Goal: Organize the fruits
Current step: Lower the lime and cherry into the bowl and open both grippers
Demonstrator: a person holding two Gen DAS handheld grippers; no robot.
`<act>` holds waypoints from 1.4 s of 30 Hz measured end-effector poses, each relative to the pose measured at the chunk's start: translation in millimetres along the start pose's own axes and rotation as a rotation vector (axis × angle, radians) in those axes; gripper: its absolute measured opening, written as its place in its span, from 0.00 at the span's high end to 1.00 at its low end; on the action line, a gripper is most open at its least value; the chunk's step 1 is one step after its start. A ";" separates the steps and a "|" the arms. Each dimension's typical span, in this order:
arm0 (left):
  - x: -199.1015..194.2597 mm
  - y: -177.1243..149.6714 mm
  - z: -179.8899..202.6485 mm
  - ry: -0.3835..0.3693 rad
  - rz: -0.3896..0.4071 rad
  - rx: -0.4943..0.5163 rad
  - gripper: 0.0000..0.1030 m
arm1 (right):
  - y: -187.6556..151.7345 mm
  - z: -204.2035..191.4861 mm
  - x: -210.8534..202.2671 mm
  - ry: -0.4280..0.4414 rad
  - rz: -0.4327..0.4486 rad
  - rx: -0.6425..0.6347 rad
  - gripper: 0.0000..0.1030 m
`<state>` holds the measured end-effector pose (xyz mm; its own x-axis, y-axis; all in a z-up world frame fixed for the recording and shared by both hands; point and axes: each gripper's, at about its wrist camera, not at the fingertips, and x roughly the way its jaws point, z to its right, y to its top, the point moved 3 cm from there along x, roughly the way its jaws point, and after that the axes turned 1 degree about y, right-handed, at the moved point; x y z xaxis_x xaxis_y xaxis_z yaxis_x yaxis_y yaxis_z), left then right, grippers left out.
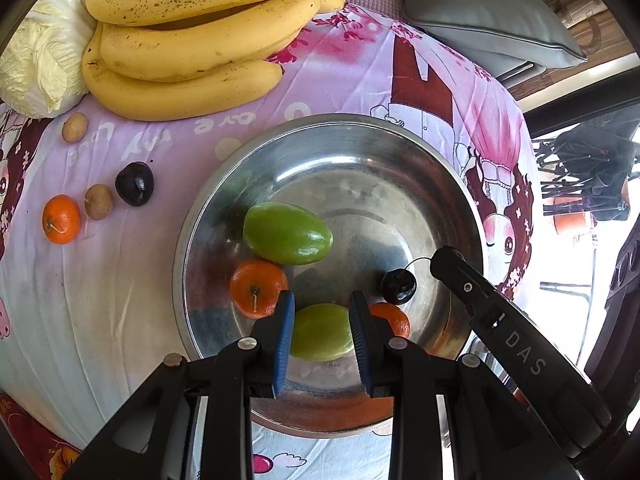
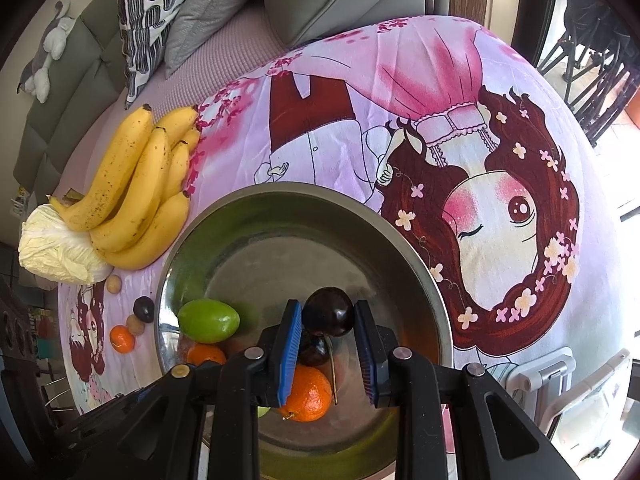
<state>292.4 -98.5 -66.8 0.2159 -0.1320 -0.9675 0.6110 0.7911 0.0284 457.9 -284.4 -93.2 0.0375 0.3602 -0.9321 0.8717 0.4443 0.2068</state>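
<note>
A dark cherry (image 2: 329,311) is seen right between the spread pads of the right gripper (image 2: 328,320), above the steel bowl (image 2: 416,252); whether it's pinched can't be told. The left gripper (image 1: 322,312) is held open and empty over a green fruit (image 1: 322,332).

Both cameras ride just behind their own blue-padded fingers and look steeply down, close over the steel bowl (image 1: 188,236) on the cartoon-print cloth (image 1: 120,300). The left wrist view faces the bowl's middle, bananas (image 1: 192,44) filling its upper left. The right wrist view sits nearer the bowl's right rim (image 2: 436,300), facing the sofa cushions (image 2: 224,4) behind. Both share the bowl, bananas (image 2: 132,196), cabbage (image 1: 36,52) and the loose fruit by the cloth's left edge.
</note>
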 end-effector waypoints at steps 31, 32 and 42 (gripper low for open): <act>-23.2 36.4 -57.1 0.052 0.054 -0.092 0.72 | 18.4 -18.1 19.3 -0.037 -0.011 -0.046 0.72; -23.2 36.9 -59.8 0.056 0.054 -0.097 0.72 | 18.7 -18.2 20.4 -0.038 -0.012 -0.046 0.72; -16.1 38.2 -73.9 0.066 0.030 -0.137 0.70 | 19.8 -21.0 22.9 -0.051 -0.014 -0.043 0.71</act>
<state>256.0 -22.0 -68.7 0.1796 -0.0714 -0.9812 0.4946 0.8687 0.0273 465.8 -250.1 -104.1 0.0510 0.3117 -0.9488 0.8504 0.4845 0.2049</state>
